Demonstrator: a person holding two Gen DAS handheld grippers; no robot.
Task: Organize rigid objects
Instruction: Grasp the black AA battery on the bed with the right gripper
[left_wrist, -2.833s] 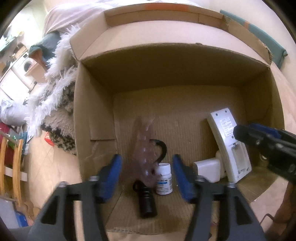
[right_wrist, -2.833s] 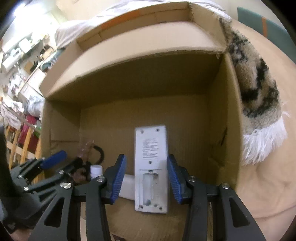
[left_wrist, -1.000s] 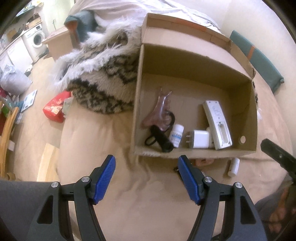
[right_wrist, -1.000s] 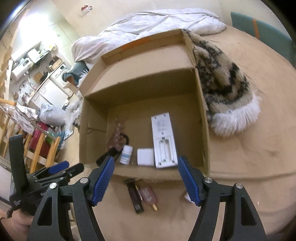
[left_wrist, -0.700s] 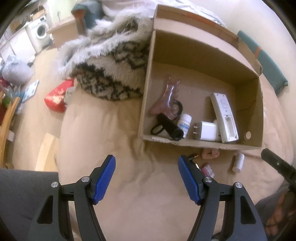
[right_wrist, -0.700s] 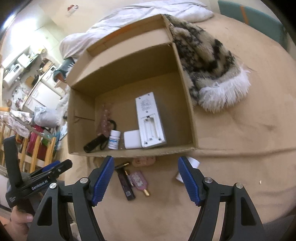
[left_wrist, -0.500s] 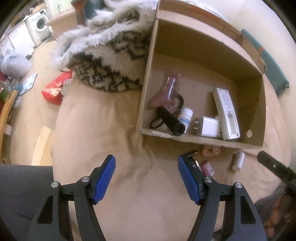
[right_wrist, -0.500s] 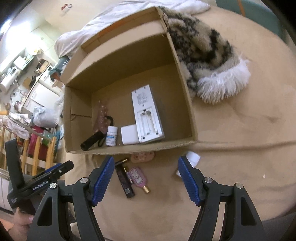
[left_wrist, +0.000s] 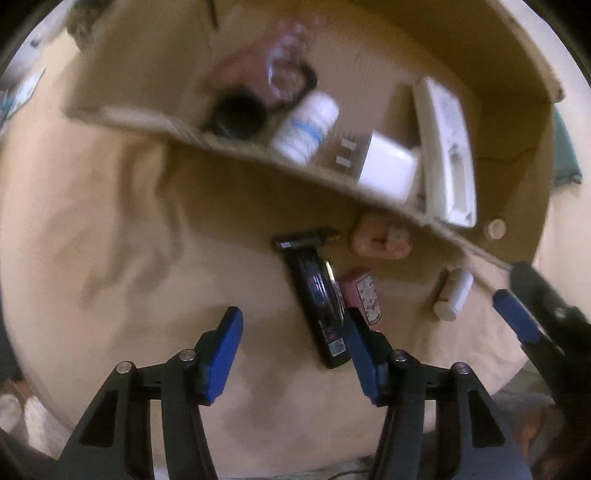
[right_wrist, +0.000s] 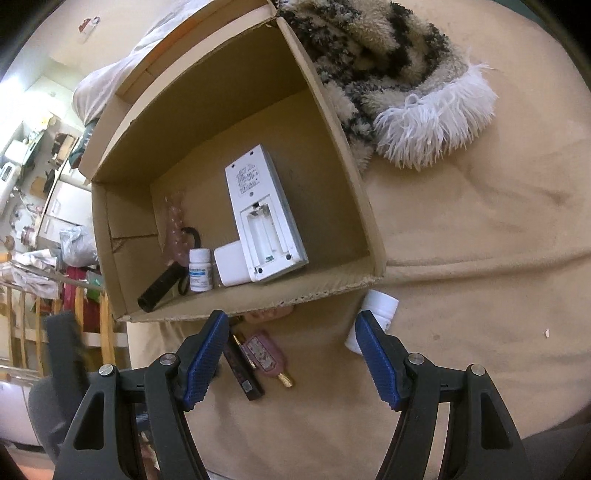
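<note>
The left gripper (left_wrist: 293, 341) points steeply down at the tan bedding (left_wrist: 110, 229) in front of the box (left_wrist: 266, 155). Its jaws are closing with nothing pressed between them; a black trimmer (left_wrist: 317, 295) lies on the bedding with its near end just inside the right finger, not gripped. This view is smeared by motion, so labels cannot be read.

Right of the trimmer, touching or nearly so, lies a pink case (left_wrist: 364, 295), partly hidden by that finger. A peach-coloured lump (left_wrist: 380, 240) sits against the box's near wall, too blurred to identify. Farther right lies a small white bottle (left_wrist: 453, 293).

The right gripper (right_wrist: 291, 358) is released, jaws wide and empty, above the same spot. Its left finger covers the trimmer's far end (right_wrist: 245, 376); its right finger cuts off the white bottle (right_wrist: 376, 310).

Inside the box are a white remote (right_wrist: 262, 218) with its battery bay uncovered, a white charger (right_wrist: 231, 264), a pill bottle (right_wrist: 200, 269), a black tube (right_wrist: 160, 286) and a clear pinkish piece (right_wrist: 175, 229), hard to make out. A shaggy throw (right_wrist: 391, 77) lies right of the box.
</note>
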